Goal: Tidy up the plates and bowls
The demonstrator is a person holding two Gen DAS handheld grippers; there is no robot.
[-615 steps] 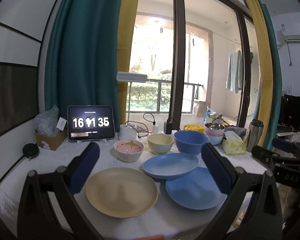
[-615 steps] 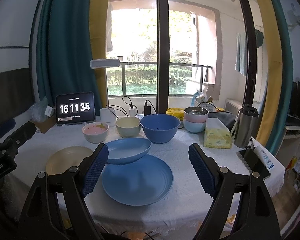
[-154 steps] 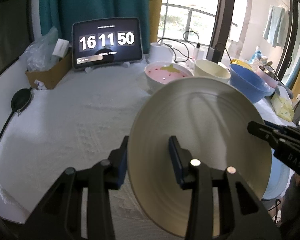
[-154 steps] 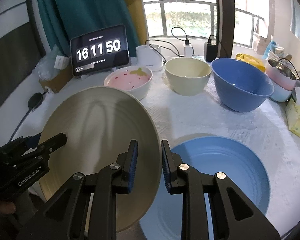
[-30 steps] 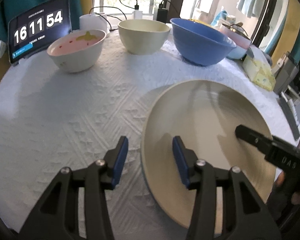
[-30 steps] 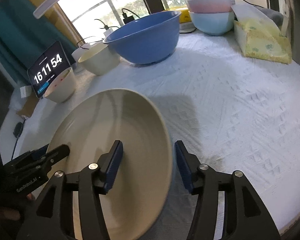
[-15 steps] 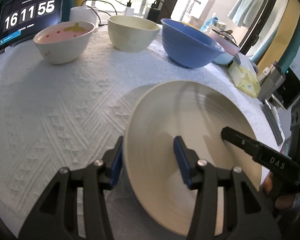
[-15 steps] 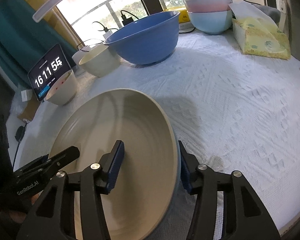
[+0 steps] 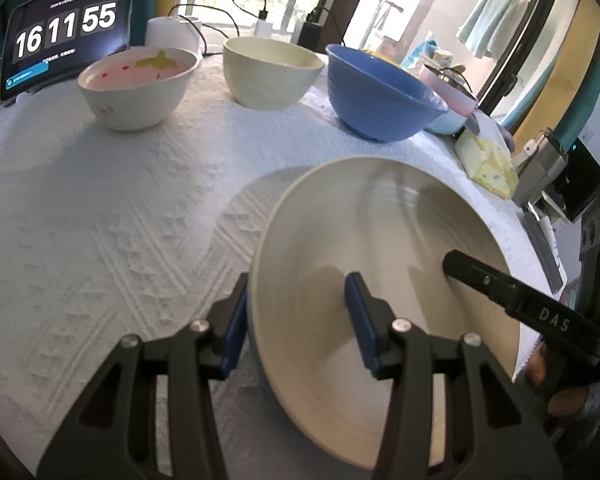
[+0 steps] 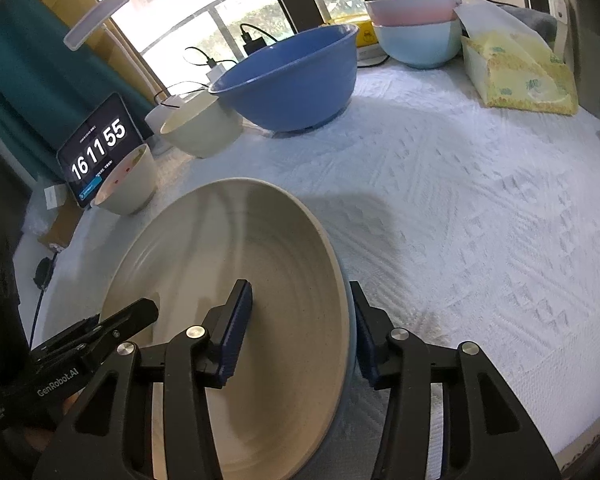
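The cream plate sits low over the white-clothed counter, stacked on a blue plate of which only a thin edge peeks out below its rim. Both tongs straddle that stack from opposite sides. The left tongs have one blue pad inside the cream plate's well and the other outside the rim, clenched across the stacked rims. The right tongs do the same on the far side of the plate, one pad on the cream surface, the other outside against the blue edge; whether they press firmly or merely rest there cannot be told.

Beyond the cream plate, toward the window, stand three bowls in a row: a pink-lined bowl, a cream bowl and a large blue bowl. Past the blue bowl, a pink bowl nests in a pale blue one, with a yellow tissue pack beside them. Behind the pink-lined bowl a tablet clock reads 16 11 55.
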